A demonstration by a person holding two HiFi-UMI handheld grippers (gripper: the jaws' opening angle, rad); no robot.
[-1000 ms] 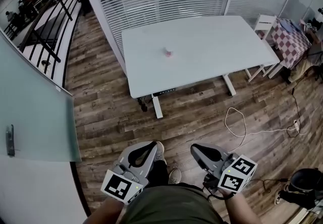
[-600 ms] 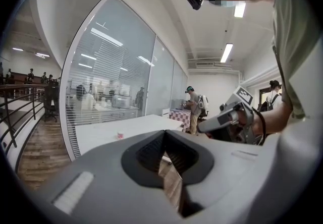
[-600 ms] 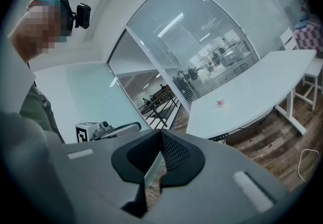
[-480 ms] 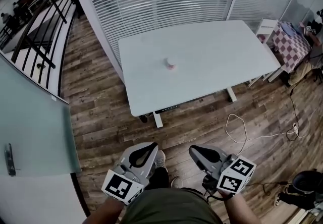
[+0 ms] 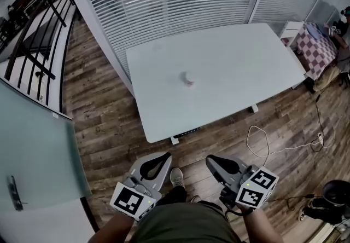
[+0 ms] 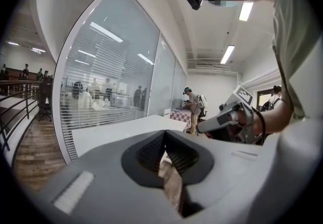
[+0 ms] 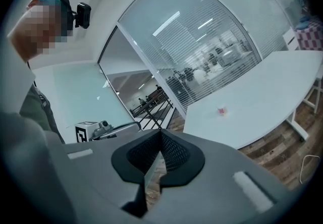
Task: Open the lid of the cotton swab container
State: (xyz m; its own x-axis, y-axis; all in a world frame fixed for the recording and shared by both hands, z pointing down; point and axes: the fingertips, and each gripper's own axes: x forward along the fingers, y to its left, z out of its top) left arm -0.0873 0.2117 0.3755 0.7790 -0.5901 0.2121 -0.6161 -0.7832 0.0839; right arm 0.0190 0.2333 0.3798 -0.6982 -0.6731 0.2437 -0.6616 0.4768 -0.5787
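A small pink and white cotton swab container (image 5: 187,79) stands alone near the middle of a white table (image 5: 240,56); it also shows as a small pink spot (image 7: 221,111) in the right gripper view. Both grippers are held low in front of the person, well short of the table, over the wooden floor. The left gripper (image 5: 162,157) is shut with nothing in its jaws. The right gripper (image 5: 211,161) is shut and empty too. In the left gripper view the table edge (image 6: 116,129) and the right gripper (image 6: 229,117) appear.
A glass wall with blinds (image 5: 164,1) runs behind the table. A frosted glass door (image 5: 33,143) stands at the left. A white cable (image 5: 262,140) lies on the floor by the table leg. A checkered cloth (image 5: 320,45) covers a stand at the right. Other people stand in the distance (image 6: 192,104).
The whole view has advanced toward the table: table and container sit lower and nearer in the head view. Both grippers keep their places in front of the person, still shut.
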